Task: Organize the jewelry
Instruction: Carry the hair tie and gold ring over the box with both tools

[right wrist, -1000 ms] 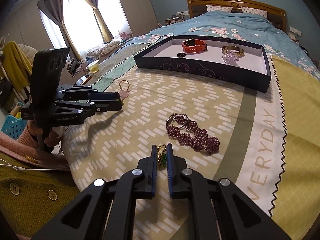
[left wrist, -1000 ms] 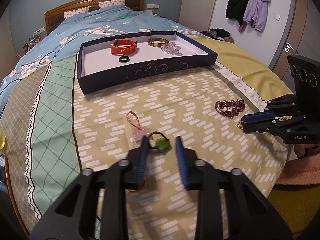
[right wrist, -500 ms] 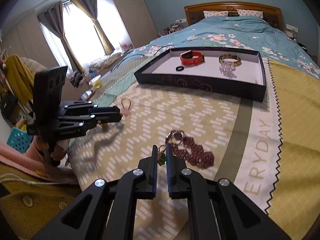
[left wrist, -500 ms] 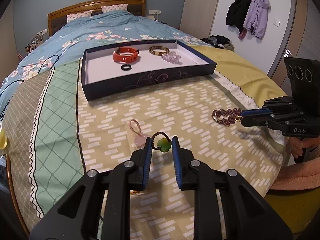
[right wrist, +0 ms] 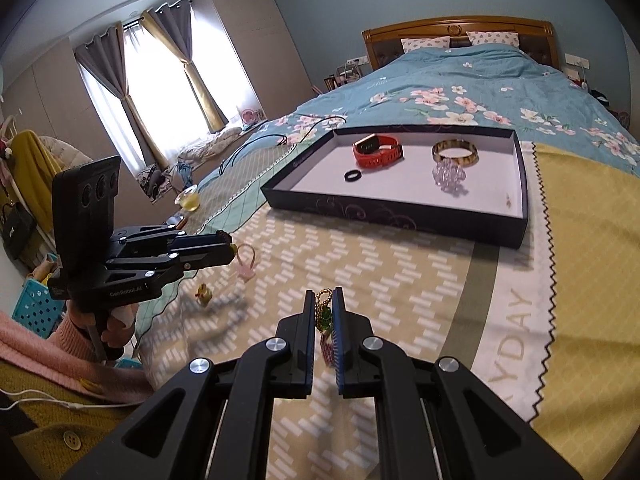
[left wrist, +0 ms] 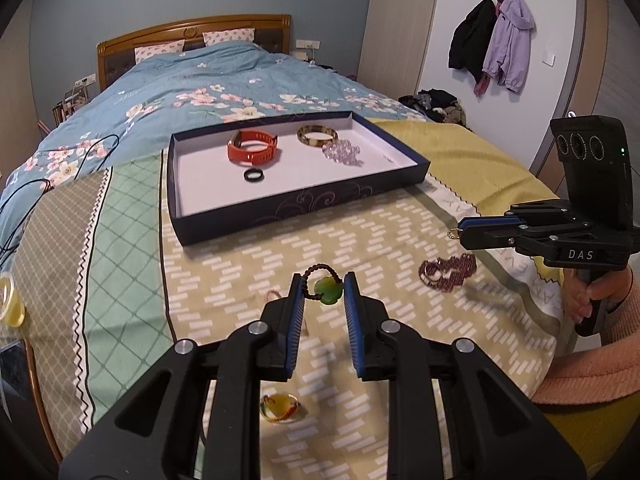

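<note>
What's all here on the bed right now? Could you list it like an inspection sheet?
Surface: patterned blanket on the bed.
Job's things: tray holds an orange band, bangle, clear beads and black ring; purple beads, a pink charm and a yellow charm lie on the blanket.
Clutter: cup.
Grippers: left claw shut on a green pendant; right claw shut on a gold chain.
Cables: black cable.
Surroundings: coats, curtains.

A navy tray [left wrist: 224, 224] with pale swirl patterning and a white floor holds an orange watch band [left wrist: 253, 147], a black ring [left wrist: 254, 175], a tortoiseshell bangle [left wrist: 317, 135] and clear beads [left wrist: 342, 151]. The blanket [left wrist: 248, 264] is olive with white dashes. A green charm on a brown beaded loop [left wrist: 327, 290] sits between blue-padded fingers [left wrist: 295, 312].
</note>
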A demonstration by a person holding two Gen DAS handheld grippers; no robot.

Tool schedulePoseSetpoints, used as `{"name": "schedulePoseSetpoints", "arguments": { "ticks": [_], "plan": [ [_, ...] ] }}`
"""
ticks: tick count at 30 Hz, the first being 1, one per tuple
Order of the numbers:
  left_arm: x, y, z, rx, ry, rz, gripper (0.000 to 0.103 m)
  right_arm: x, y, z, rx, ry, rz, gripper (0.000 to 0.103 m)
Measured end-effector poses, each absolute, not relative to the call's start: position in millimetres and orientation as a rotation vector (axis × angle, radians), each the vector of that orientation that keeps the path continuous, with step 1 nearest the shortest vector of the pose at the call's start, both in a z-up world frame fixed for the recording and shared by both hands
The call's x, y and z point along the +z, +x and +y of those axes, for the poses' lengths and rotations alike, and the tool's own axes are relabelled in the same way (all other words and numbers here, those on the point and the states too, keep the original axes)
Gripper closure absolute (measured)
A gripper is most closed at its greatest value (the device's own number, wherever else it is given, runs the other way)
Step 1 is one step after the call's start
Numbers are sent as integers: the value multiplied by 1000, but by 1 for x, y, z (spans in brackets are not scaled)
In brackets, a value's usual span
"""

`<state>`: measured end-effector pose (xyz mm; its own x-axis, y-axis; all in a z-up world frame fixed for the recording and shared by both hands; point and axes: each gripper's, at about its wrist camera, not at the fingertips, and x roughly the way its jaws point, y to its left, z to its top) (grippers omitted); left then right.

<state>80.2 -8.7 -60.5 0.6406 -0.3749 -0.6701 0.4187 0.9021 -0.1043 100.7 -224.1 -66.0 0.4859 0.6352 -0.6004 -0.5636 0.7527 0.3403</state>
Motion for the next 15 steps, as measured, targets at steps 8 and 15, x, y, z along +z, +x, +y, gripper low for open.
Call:
{"name": "schedulePoseSetpoints", "arguments": {
  "ticks": [8, 15],
  "plan": [
    [-54, 88, -7, -447, 65, 725, 83, -60, 118, -227, 726, 129, 753, 96],
    [-50, 100, -7, -438, 78, 712, 83, -58, 131, -228, 722, 136, 742, 96]
  ]
}}
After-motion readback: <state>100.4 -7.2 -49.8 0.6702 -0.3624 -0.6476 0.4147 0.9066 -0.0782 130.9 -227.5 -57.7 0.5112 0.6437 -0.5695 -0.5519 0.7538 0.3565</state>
